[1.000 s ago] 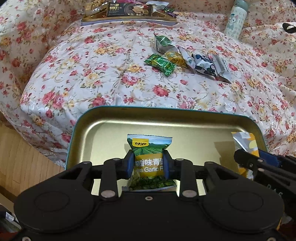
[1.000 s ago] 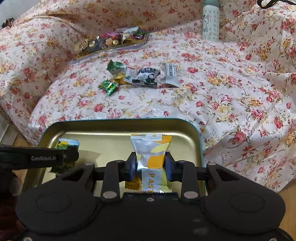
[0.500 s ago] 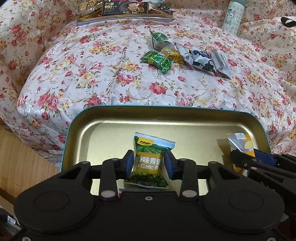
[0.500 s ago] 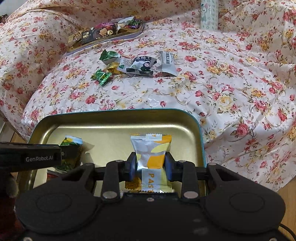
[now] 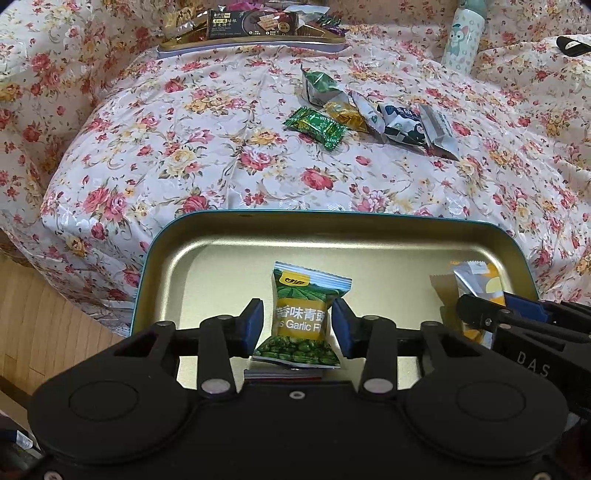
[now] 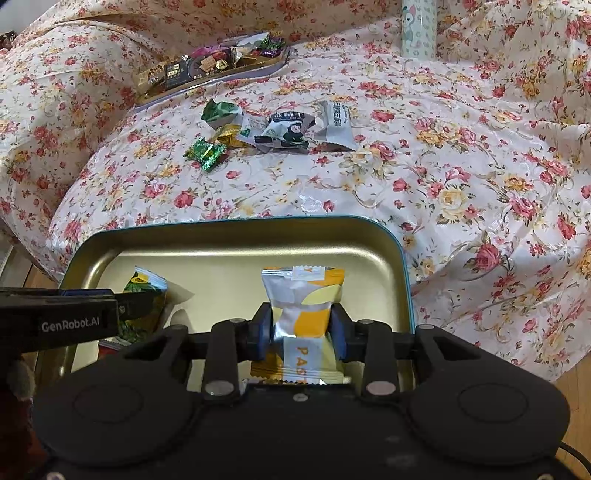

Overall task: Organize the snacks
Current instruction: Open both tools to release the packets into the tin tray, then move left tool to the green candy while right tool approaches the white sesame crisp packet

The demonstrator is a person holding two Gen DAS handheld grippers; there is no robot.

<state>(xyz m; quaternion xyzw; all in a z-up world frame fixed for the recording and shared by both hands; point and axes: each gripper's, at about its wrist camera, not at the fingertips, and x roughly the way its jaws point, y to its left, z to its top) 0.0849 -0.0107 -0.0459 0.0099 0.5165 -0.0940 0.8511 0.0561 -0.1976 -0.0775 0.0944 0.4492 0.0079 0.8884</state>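
A gold tin tray with a teal rim (image 5: 332, 225) (image 6: 236, 236) sits at the near edge of the floral cloth. My left gripper (image 5: 297, 321) is open over it, its blue pads standing apart from a green garlic-pea packet (image 5: 303, 314) that rests on the tray, also seen in the right wrist view (image 6: 142, 295). My right gripper (image 6: 301, 332) is shut on a yellow-and-silver pastry packet (image 6: 301, 299), held over the tray's right part; it shows at the right of the left wrist view (image 5: 476, 284).
Several loose snack packets (image 5: 369, 114) (image 6: 273, 129) lie mid-cloth. A second tray heaped with snacks (image 5: 255, 29) (image 6: 210, 70) stands at the back. A patterned bottle (image 5: 463, 33) (image 6: 419, 26) stands back right. Wooden floor (image 5: 37, 314) lies left.
My left gripper opened and let go of the green packet, which now rests on the tray. Both views moved slightly closer over the tray. The right gripper keeps its hold.
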